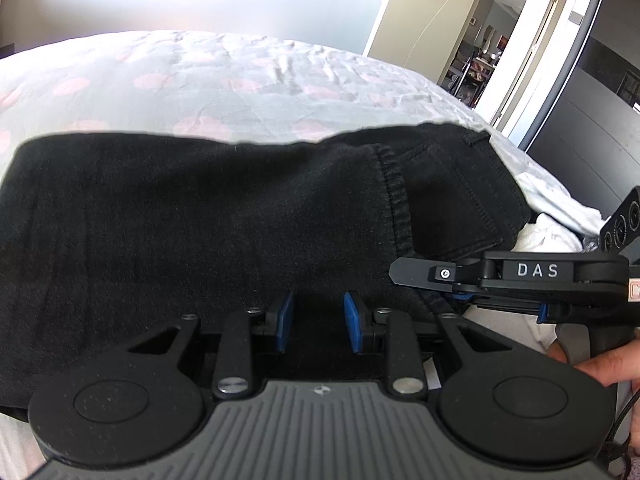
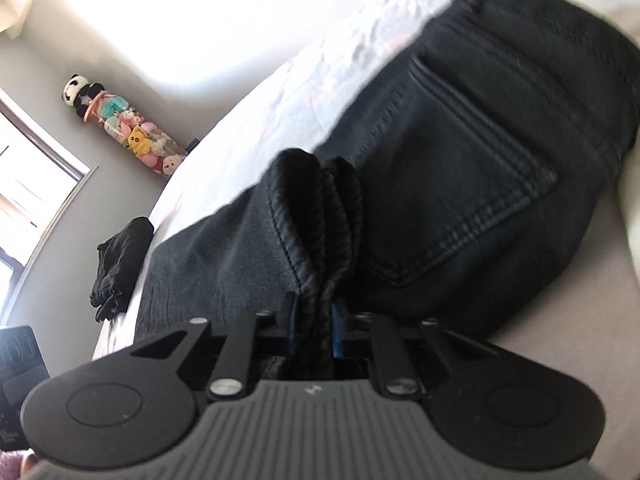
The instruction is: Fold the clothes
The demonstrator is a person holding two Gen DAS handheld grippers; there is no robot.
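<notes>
Right gripper [image 2: 314, 320] clamps bunched hems of black jeans [image 2: 460, 168]; left gripper [image 1: 318, 320] part open, prob. empty. Denim soft, heavy: grip 2 corners.

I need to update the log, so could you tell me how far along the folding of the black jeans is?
Done: the black jeans already lie doubled on the bed, hem over the pocket end. In hand: the right gripper is shut on the bunched hems; the left gripper holds its pads apart over the fabric. Left: the next fold.
</notes>
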